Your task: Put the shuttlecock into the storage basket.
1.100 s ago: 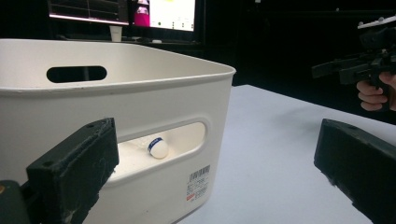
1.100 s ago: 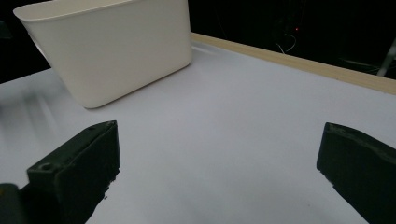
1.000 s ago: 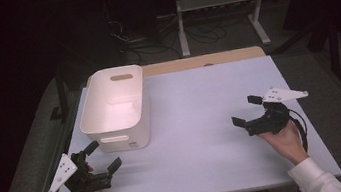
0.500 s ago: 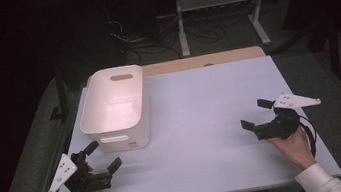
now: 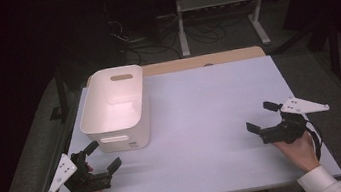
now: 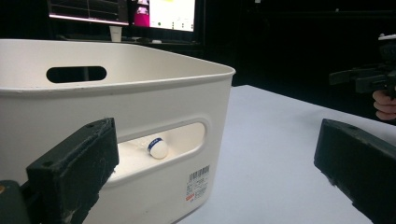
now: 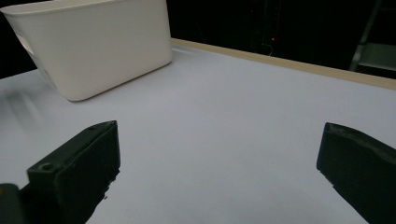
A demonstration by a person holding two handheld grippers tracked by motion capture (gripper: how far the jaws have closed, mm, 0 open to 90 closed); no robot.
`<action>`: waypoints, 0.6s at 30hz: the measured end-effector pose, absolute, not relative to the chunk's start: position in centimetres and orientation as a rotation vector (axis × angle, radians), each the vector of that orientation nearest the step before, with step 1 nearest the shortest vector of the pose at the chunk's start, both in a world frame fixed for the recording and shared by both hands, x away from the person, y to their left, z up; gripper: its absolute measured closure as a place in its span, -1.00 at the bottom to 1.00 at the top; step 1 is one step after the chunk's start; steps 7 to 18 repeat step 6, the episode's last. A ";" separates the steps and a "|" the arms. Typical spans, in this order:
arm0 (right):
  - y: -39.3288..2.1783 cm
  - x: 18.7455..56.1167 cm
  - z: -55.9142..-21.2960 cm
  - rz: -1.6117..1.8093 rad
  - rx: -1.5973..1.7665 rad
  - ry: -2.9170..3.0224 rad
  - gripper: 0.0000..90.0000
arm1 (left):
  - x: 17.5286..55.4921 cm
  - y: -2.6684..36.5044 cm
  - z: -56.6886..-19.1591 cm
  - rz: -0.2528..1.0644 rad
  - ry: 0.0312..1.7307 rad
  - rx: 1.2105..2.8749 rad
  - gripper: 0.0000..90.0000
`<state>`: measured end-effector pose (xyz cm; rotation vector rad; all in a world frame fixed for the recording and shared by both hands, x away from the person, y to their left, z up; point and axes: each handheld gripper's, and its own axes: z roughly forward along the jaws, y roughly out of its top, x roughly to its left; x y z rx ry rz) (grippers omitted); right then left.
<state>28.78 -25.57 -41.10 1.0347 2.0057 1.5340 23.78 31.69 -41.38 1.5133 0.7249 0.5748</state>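
The left gripper (image 5: pixel 100 157), jaws spread and holding nothing, rests at the near left corner of the table (image 5: pixel 209 100), just beside the white bin (image 5: pixel 115 109). Through the bin's handle slot, a small white ball with a blue band (image 6: pixel 158 147) lies on the bin floor (the only loose thing I can spot). It sits straight ahead of the left jaws, behind the near wall. The right gripper (image 5: pixel 261 118), also spread and empty, is well apart, so the left hand looks nearer.
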 end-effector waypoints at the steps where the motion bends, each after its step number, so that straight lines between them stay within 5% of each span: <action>1: -25.6 28.7 -41.2 1.531 1.032 2.008 -1.00 | 23.8 31.7 -41.4 0.572 0.728 1.508 -1.00; 18: -25.7 28.5 -41.3 1.533 1.019 1.998 -1.00 | 23.8 31.7 -41.3 0.573 0.725 1.510 -1.00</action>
